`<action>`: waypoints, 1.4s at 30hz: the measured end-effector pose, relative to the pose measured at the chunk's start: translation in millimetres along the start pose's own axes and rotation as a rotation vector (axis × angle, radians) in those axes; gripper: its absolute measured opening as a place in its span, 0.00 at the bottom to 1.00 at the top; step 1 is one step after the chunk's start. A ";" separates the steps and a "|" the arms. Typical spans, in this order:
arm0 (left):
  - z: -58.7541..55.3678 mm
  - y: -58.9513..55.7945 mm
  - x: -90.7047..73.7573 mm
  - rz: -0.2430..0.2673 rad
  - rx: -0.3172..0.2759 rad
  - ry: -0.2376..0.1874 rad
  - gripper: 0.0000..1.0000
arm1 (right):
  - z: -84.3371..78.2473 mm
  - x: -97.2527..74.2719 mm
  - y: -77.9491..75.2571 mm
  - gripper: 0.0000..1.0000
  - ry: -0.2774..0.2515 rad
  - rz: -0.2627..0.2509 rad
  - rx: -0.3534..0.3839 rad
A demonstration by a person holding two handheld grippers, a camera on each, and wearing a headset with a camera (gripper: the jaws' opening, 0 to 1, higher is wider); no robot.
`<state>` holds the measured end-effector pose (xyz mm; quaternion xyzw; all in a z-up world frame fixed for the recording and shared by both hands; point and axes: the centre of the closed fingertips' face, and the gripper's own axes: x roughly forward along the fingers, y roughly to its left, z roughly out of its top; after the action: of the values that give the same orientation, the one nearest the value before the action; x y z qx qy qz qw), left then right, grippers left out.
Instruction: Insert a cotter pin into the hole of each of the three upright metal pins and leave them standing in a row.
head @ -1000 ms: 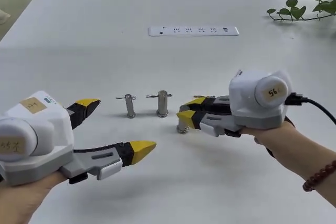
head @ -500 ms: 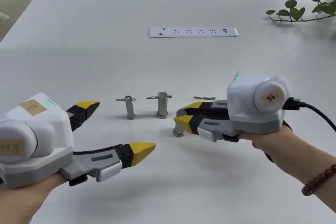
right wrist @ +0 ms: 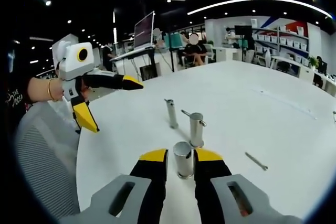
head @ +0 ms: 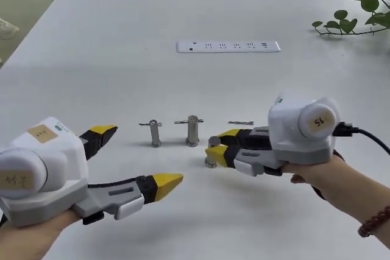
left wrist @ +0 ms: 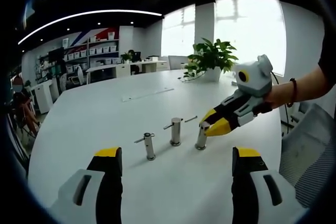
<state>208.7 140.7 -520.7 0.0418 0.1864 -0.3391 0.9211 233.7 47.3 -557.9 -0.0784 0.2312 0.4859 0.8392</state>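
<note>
Two upright metal pins stand in a row on the white table, the first pin (head: 155,133) (left wrist: 149,146) (right wrist: 171,113) and the second pin (head: 192,130) (left wrist: 176,132) (right wrist: 196,128), each with a cotter pin through its top. The third pin (head: 211,158) (left wrist: 201,136) (right wrist: 184,159) stands nearer me, to their right, with no cotter pin in it. My right gripper (head: 216,145) (left wrist: 216,124) (right wrist: 182,157) is shut on it. Behind it a loose cotter pin (head: 241,123) (left wrist: 190,119) (right wrist: 255,160) lies flat. Left of the row, my left gripper (head: 135,155) (left wrist: 177,153) (right wrist: 111,103) hangs open and holds nothing.
A white power strip (head: 228,46) lies at the far middle of the table (head: 122,59). A potted plant (head: 359,16) (left wrist: 212,59) sits at the far right corner. The right gripper's black cable (head: 365,133) trails off to the right.
My right gripper has slid slightly left and toward me with the third pin, uncovering the loose cotter pin behind it. The left gripper has stayed open and almost still. The head camera shifted.
</note>
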 end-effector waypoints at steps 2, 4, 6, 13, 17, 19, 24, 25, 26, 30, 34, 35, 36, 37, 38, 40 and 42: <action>0.1 0.0 -0.5 0.001 0.000 0.000 0.85 | 2.5 -1.9 0.6 0.17 -0.006 0.005 0.007; 0.4 -0.1 -1.0 0.002 -0.001 -0.001 0.85 | 5.6 -4.7 1.1 0.19 -0.009 0.011 0.012; 1.0 -0.6 -1.3 0.002 -0.003 -0.003 0.86 | 9.8 -8.3 0.9 0.22 -0.017 0.019 0.023; 1.8 -0.7 -2.0 0.004 -0.010 -0.008 0.87 | 18.1 -20.0 -6.5 0.30 -0.002 0.014 0.041; 2.0 -0.3 -2.1 0.007 -0.010 -0.007 0.89 | 22.7 -25.5 -15.2 0.31 0.003 0.007 0.052; 2.4 0.1 -2.2 0.009 -0.011 -0.009 0.89 | 23.1 -27.0 -21.9 0.31 0.013 -0.001 0.055; 2.6 1.4 -2.7 0.013 -0.008 -0.004 0.90 | 21.7 -29.2 -37.3 0.31 0.046 -0.018 0.057; 2.8 2.0 -2.8 0.015 -0.008 -0.004 0.90 | 21.3 -29.7 -41.5 0.31 0.054 -0.022 0.053; 3.1 2.5 -3.0 0.016 -0.008 -0.006 0.90 | 20.8 -29.5 -45.4 0.31 0.062 -0.029 0.056; 4.3 1.9 -3.3 0.013 -0.013 -0.011 0.90 | 16.4 -28.7 -63.2 0.30 0.105 -0.053 0.053; 3.3 1.8 -2.8 0.014 -0.007 -0.005 0.89 | 10.7 -26.7 -75.3 0.27 0.143 -0.069 0.050; 2.7 1.6 -2.6 0.012 -0.008 -0.004 0.89 | 8.6 -25.0 -77.3 0.27 0.153 -0.066 0.044; 2.4 1.4 -2.5 0.010 -0.010 -0.003 0.88 | 6.1 -23.9 -79.2 0.26 0.167 -0.065 0.038; 2.2 1.1 -2.5 0.008 -0.012 -0.003 0.87 | 0.7 -23.0 -82.8 0.26 0.196 -0.072 0.031; 1.9 1.2 -2.5 0.007 -0.012 -0.003 0.87 | -1.9 -21.8 -84.4 0.25 0.209 -0.072 0.025; 1.1 1.6 -2.6 0.009 -0.008 0.000 0.87 | -6.8 -18.7 -88.0 0.21 0.226 -0.072 0.017; 0.3 1.7 -2.8 0.008 -0.011 0.002 0.87 | -14.4 -16.3 -93.9 0.18 0.254 -0.087 0.033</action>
<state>207.9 143.6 -519.5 0.0380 0.1889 -0.3346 0.9224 302.3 -18.9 -571.7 -0.1356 0.3398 0.4313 0.8247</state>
